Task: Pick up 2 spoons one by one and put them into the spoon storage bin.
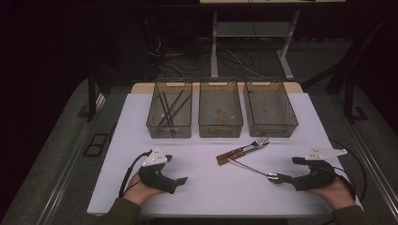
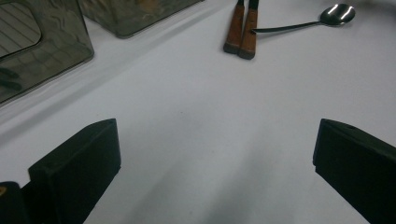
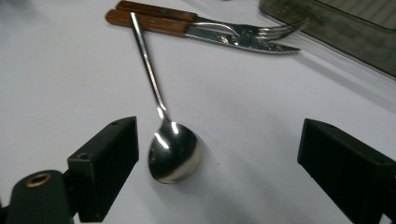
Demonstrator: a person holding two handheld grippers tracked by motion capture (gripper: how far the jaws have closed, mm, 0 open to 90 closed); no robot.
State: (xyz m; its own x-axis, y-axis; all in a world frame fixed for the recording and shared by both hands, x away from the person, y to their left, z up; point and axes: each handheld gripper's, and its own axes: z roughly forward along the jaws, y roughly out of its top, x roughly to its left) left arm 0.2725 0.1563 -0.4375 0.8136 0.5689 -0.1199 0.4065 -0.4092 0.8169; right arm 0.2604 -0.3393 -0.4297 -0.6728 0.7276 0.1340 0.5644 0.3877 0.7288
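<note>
A steel spoon (image 1: 253, 169) lies on the white table (image 1: 206, 197), its bowl toward my right gripper (image 1: 283, 178). In the right gripper view the spoon (image 3: 173, 150) rests between the open jaws, nearer the left one, and neither jaw touches it. A wooden-handled fork and knife (image 1: 242, 150) lie side by side just beyond the spoon's handle tip; the fork and knife (image 3: 201, 25) cross the top of the right gripper view. My left gripper (image 1: 182, 180) sits at the front left, open over bare table. Its own view has the left gripper (image 2: 217, 140) with nothing between the jaws, and the spoon (image 2: 322, 17) far off.
Three clear grey bins stand in a row at the back. The left bin (image 1: 169, 108) holds dark sticks, the middle bin (image 1: 220, 108) has a few small brown bits, the right bin (image 1: 270, 107) looks empty. Cables trail from both grippers. Floor and desk legs lie beyond.
</note>
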